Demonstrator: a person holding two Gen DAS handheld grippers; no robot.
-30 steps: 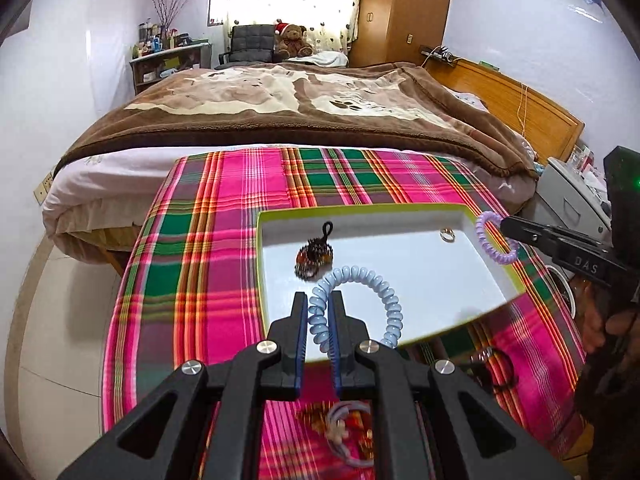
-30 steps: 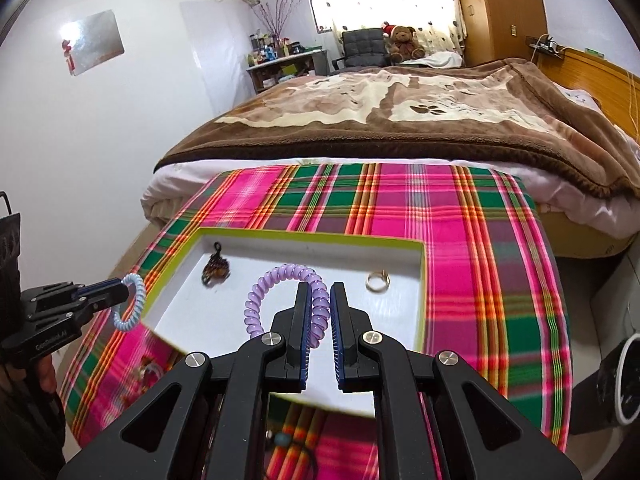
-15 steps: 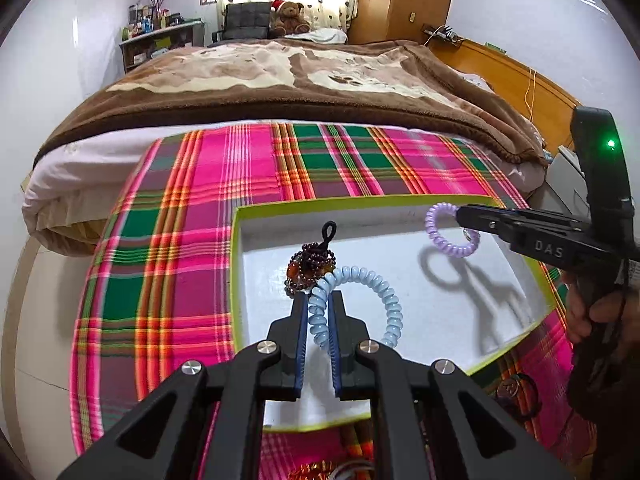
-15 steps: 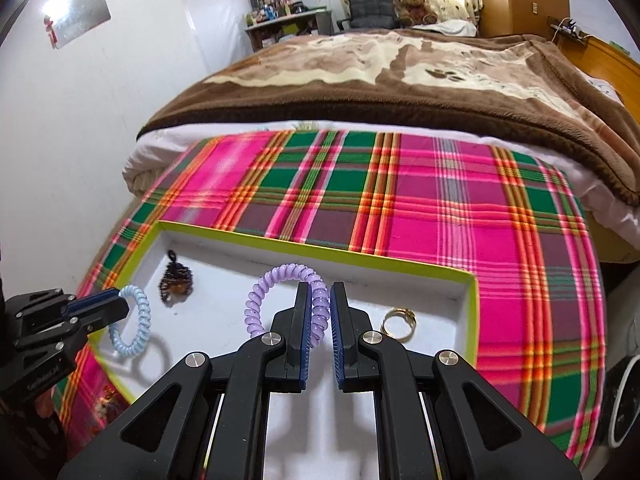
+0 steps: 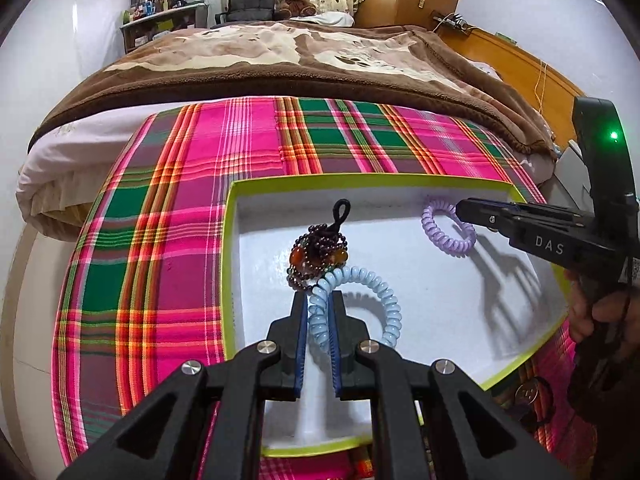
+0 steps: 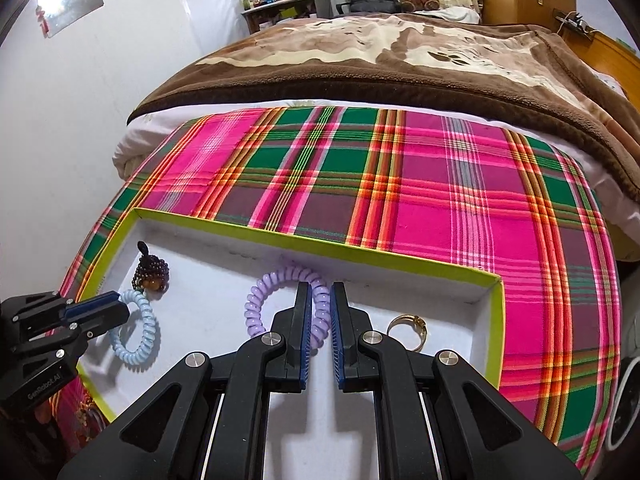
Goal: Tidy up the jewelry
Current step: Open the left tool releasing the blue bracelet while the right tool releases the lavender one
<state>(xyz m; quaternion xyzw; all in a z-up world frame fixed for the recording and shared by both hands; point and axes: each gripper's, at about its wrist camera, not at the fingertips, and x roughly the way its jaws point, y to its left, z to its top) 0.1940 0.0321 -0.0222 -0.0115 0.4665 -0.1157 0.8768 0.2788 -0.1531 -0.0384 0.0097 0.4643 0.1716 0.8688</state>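
Note:
A white tray with a lime-green rim [image 5: 360, 178] [image 6: 256, 234] lies on the plaid tablecloth. My left gripper [image 5: 319, 300] [image 6: 116, 306] is shut on a pale blue spiral hair tie [image 5: 380, 292] [image 6: 138, 340], held low over the tray's left part beside a dark beaded bracelet [image 5: 318, 254] [image 6: 152, 274]. My right gripper [image 6: 320, 292] [image 5: 460, 210] is shut on a lilac spiral hair tie [image 6: 268, 292] [image 5: 440, 232], low over the tray's far right part. A gold ring [image 6: 408, 330] lies in the tray just right of the right gripper.
The pink and green plaid cloth [image 5: 192, 240] [image 6: 420, 208] covers a table against a bed with a brown blanket [image 5: 280, 60]. More jewelry lies on the cloth near the tray's front edge [image 5: 528, 394]. A person's hand [image 5: 600, 312] grips the right tool.
Both grippers have come forward and down over the tray with their hair ties. The lilac tie now hangs near the tray's far wall; the blue one is next to the beaded bracelet.

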